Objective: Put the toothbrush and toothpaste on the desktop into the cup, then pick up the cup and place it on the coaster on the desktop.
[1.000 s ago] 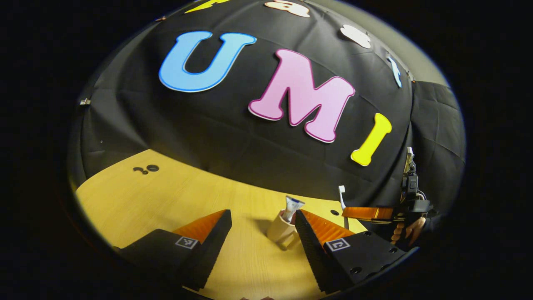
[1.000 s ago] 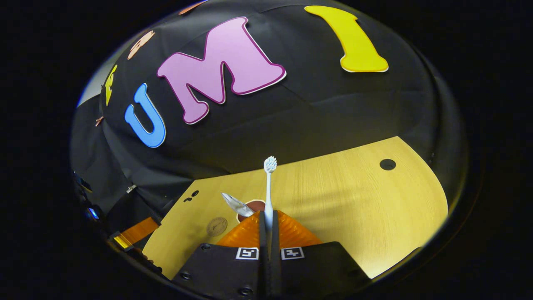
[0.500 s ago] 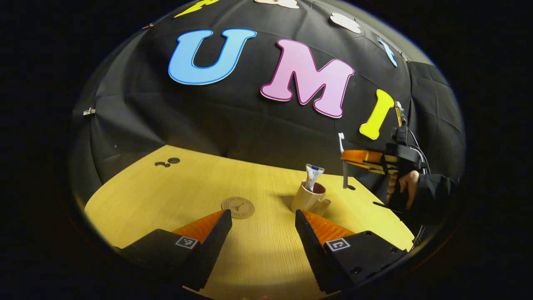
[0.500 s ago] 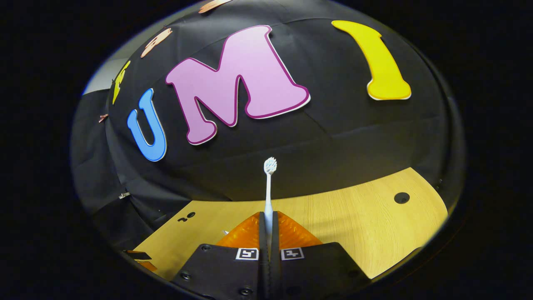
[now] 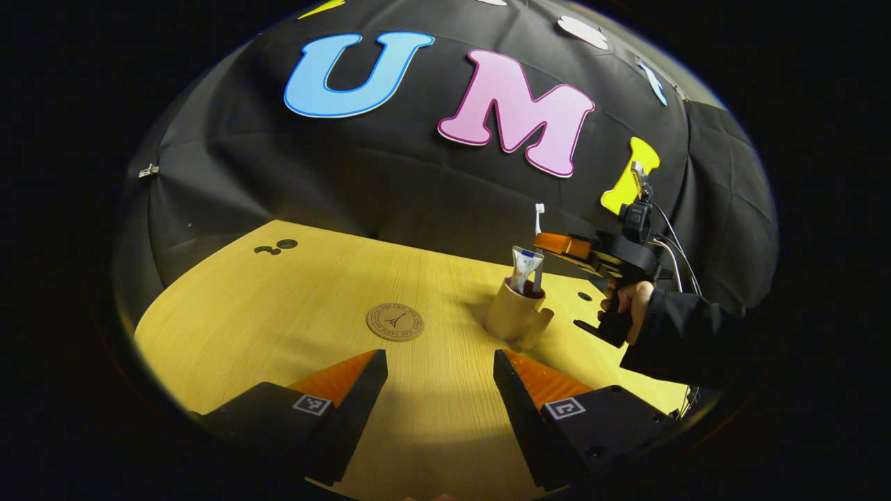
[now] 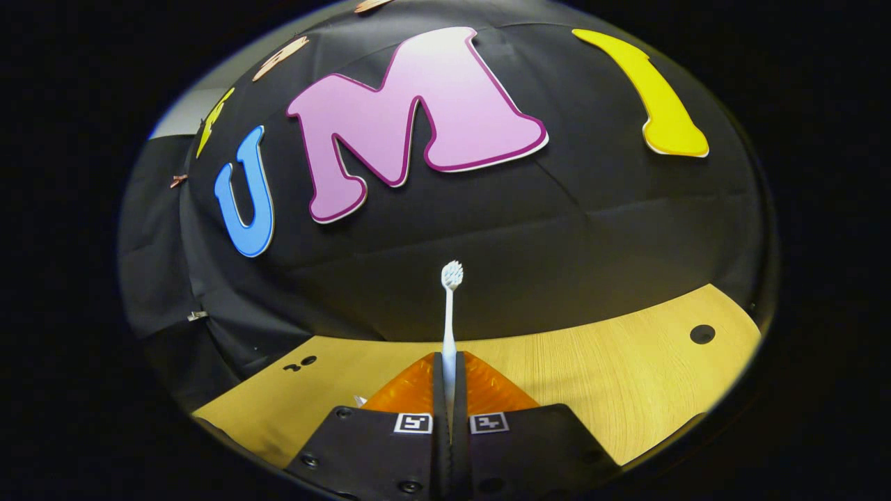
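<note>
Right hand-held gripper [image 6: 445, 390] clamps toothbrush [image 6: 450, 313] upright, poised over cup [image 5: 511, 316] near tabletop's [image 5: 292, 306] far-right edge. Toothpaste [image 5: 523, 268] already inside. Left hand-held gripper [image 5: 440, 390] wide, empty. Coaster [image 5: 395, 321] mid-tabletop, unused.

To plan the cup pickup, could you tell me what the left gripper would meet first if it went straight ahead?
Probably the bare desktop between coaster and cup; left gripper is open, depth unclear.

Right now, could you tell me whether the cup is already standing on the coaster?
No, the cup stands on the bare desktop, apart from the coaster.
</note>
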Demonstrator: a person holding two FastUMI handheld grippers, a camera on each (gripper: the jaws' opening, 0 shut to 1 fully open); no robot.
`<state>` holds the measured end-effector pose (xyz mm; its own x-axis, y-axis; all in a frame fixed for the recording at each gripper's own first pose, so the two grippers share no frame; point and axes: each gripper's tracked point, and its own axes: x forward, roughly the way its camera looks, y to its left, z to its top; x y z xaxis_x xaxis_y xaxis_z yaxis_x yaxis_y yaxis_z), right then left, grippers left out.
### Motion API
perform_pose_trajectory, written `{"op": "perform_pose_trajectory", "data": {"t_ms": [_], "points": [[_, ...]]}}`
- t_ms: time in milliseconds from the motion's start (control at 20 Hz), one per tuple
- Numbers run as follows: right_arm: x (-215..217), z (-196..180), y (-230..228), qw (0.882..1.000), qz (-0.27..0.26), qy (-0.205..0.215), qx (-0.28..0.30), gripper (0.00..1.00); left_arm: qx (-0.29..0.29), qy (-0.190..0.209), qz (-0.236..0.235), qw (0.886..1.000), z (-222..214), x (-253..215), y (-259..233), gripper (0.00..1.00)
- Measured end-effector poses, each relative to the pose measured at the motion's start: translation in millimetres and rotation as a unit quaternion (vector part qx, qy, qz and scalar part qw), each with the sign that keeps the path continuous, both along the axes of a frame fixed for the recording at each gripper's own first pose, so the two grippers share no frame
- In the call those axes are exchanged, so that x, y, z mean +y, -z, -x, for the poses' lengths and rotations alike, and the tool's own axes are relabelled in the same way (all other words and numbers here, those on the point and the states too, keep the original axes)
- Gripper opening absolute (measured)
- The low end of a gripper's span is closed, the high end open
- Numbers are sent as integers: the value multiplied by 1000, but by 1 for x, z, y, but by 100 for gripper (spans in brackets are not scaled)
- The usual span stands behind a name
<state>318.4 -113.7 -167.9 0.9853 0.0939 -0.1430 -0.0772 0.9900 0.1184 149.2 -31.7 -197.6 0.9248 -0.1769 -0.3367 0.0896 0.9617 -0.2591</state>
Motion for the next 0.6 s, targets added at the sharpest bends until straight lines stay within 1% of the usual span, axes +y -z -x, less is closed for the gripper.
{"op": "perform_pose_trajectory", "data": {"t_ms": [200, 250, 300, 350, 450, 500, 600], "points": [[-1, 12, 23, 1000, -12, 0, 6, 5, 8, 9, -3, 1000, 0, -6, 11, 95], [0, 16, 25, 1000, -19, 1, 7, 9, 10, 11, -2, 1000, 2, -8, 15, 95], [-4, 21, 23, 1000, -21, 7, 5, 11, 12, 14, -2, 1000, 2, -11, 16, 95], [-2, 24, 20, 1000, -29, 2, 0, 29, 12, 17, -1, 1000, 1, -14, 16, 95], [-3, 32, 10, 1000, -23, 2, -7, 60, 11, 23, -1, 1000, 3, -20, 16, 95], [-4, 36, 4, 1000, -17, 1, -11, 62, 11, 25, 0, 1000, 3, -22, 15, 95], [-4, 45, -5, 1000, -10, 0, -11, 62, 12, 26, 5, 1000, 2, -25, 14, 95]]}}
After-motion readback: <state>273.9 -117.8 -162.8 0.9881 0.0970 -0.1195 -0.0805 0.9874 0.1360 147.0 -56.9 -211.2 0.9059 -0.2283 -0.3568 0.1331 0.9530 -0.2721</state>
